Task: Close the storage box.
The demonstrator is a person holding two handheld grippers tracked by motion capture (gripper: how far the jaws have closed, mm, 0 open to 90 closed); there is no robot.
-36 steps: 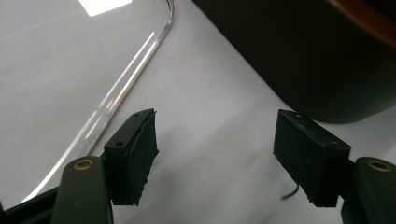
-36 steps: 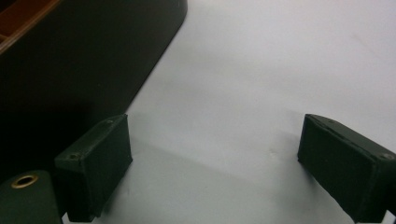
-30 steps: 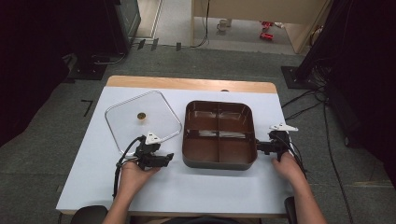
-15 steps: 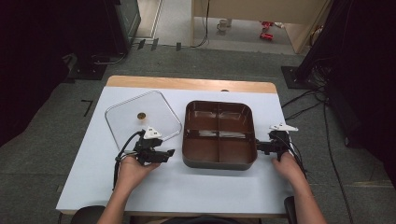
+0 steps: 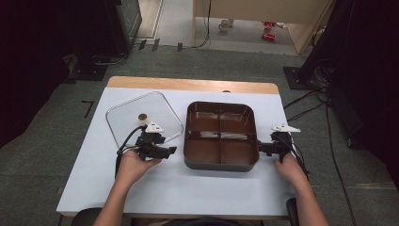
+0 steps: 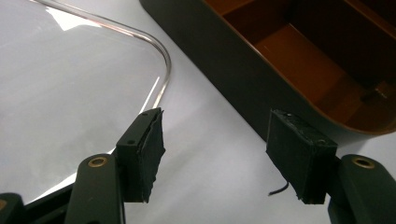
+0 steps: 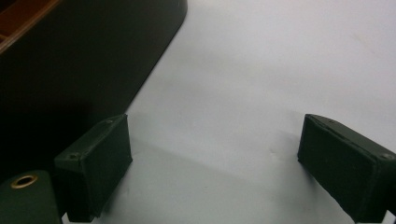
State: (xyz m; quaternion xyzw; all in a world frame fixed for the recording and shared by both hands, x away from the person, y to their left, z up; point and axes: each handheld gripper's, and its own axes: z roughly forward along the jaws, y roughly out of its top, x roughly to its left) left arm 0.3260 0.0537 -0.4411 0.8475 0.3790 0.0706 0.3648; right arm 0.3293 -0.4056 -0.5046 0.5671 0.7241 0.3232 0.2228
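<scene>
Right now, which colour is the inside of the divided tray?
Reddish brown inside the tray, with a dark outer wall; the left gripper view shows it best.

A dark brown four-compartment plastic tray point(image 5: 220, 135) sits at the centre of the white-topped desk point(image 5: 197, 188). A clear square lid with rounded corners point(image 5: 141, 117) lies flat just left of it. The left tongs point(image 5: 172, 150) sit at the lid's lower edge, the right tongs point(image 5: 260, 149) at the tray's lower right.

A white-topped table point(image 5: 94, 174) with a wooden far edge carries a clear square lid point(image 5: 141, 117) beside a brown four-compartment tray point(image 5: 221, 162), just apart.
</scene>
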